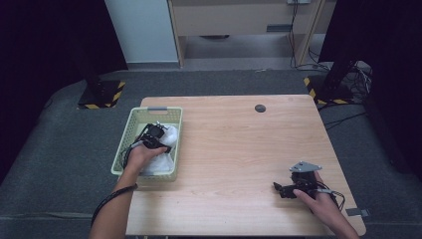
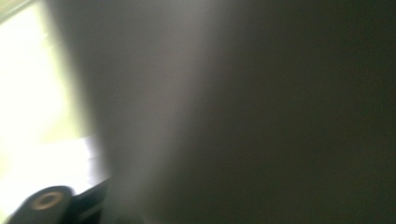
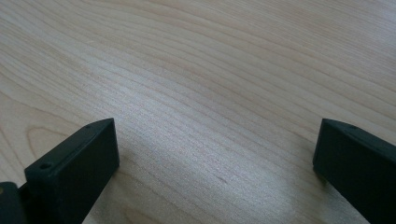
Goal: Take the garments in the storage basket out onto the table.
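Down inside the pale green basket (image 1: 130, 130), left gripper (image 1: 158, 135) buried nose-first in white bag (image 1: 169, 133). Can't tell whether its jaws are clamped on the bag or just pushed into it; left gripper view blurred out by something pressed close to the lens, bright pale patch at left edge. Left hand (image 1: 141, 153) wrapped round gripper body, forearm coming in over basket's near rim. Basket at table's left edge (image 1: 234, 149).

Over at near right corner, right gripper (image 1: 279, 189) resting low above bare wood, jaws spread wide, nothing between them. Right hand (image 1: 311, 195) on its body, grey plate on top. Well apart from basket.
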### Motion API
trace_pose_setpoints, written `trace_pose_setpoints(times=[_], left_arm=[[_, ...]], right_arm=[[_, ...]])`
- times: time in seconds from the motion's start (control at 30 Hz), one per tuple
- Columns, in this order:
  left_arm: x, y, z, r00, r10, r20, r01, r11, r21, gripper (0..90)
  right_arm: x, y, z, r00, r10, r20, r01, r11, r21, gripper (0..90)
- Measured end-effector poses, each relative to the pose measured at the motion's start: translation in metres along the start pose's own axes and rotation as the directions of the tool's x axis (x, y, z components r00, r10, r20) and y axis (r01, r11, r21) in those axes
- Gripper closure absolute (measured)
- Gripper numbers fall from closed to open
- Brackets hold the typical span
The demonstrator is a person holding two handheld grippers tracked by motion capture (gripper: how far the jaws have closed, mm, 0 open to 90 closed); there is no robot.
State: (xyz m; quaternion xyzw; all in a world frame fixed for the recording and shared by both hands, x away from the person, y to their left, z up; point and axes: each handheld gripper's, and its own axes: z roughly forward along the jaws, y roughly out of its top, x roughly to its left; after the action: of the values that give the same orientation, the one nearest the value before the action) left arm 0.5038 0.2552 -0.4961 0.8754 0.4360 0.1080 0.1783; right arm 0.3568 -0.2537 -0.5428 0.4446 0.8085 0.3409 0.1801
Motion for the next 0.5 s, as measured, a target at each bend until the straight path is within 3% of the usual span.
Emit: trace_pose_setpoints(times=[0.1,0.2,0.3,0.5], left_arm=[[-0.005,0.006,-0.001,0.9991,0.034,-0.027,-0.033,0.9989,0.034,59.2],[-0.007,0.008,-0.002,0.9985,0.029,-0.047,-0.028,0.9991,0.031,60.9],[-0.008,0.009,-0.006,0.9988,0.027,-0.041,-0.026,0.9992,0.029,61.3],[-0.012,0.009,-0.031,0.9984,0.035,-0.044,-0.036,0.9989,-0.031,61.4]], right_arm=[[0.000,0.000,0.000,1.0000,-0.002,0.000,0.002,1.000,0.000,0.4],[0.000,0.000,0.000,1.0000,0.000,0.001,0.000,1.000,0.000,0.4],[0.000,0.000,0.000,1.0000,0.000,0.000,0.000,1.000,0.000,0.4],[0.000,0.000,0.000,1.0000,0.001,0.002,-0.001,1.000,0.000,0.4]])
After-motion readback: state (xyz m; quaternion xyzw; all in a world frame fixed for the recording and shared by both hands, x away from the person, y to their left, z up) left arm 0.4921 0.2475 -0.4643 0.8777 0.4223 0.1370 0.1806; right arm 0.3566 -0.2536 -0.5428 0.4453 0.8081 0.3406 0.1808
